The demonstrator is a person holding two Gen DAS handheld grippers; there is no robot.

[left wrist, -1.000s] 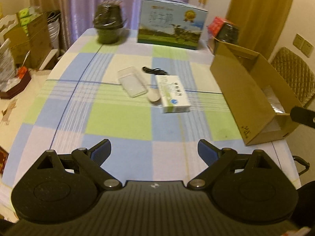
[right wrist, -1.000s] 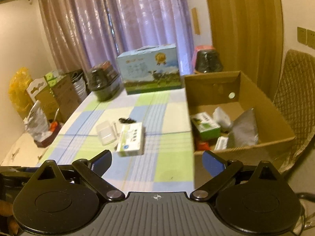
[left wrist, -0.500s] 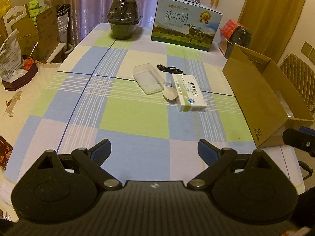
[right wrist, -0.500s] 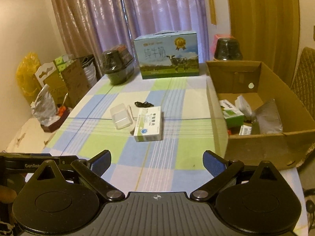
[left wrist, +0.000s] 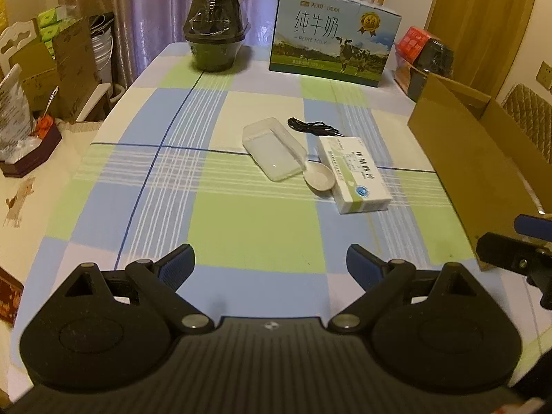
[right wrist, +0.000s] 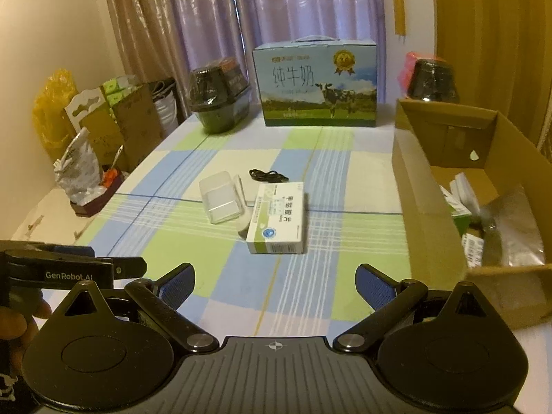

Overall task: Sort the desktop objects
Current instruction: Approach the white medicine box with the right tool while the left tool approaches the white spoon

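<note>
A white and green medicine box (left wrist: pixel 353 174) (right wrist: pixel 279 217) lies mid-table. Beside it sit a white spoon (left wrist: pixel 319 177) (right wrist: pixel 245 222), a clear plastic container (left wrist: pixel 274 151) (right wrist: pixel 222 196) and a coiled black cable (left wrist: pixel 310 127) (right wrist: pixel 267 175). An open cardboard box (left wrist: pixel 459 158) (right wrist: pixel 427 214) stands at the table's right edge, with packets inside it. My left gripper (left wrist: pixel 270 264) hangs open over the near table edge, nothing between its fingers. My right gripper (right wrist: pixel 275 284) is open too, short of the medicine box.
At the table's far end stand a blue milk carton (left wrist: pixel 333 55) (right wrist: pixel 315 84) and a wrapped black pot (left wrist: pixel 215 41) (right wrist: pixel 217 98). A second black pot (right wrist: pixel 433 81) sits behind the cardboard box. Boxes and bags (right wrist: pixel 103 127) crowd the floor at left. A woven chair (left wrist: pixel 531 117) is at right.
Both views have drawn closer to the objects on the table and steadied. The right gripper has swung left, away from the cardboard box towards the medicine box. Both stay open.
</note>
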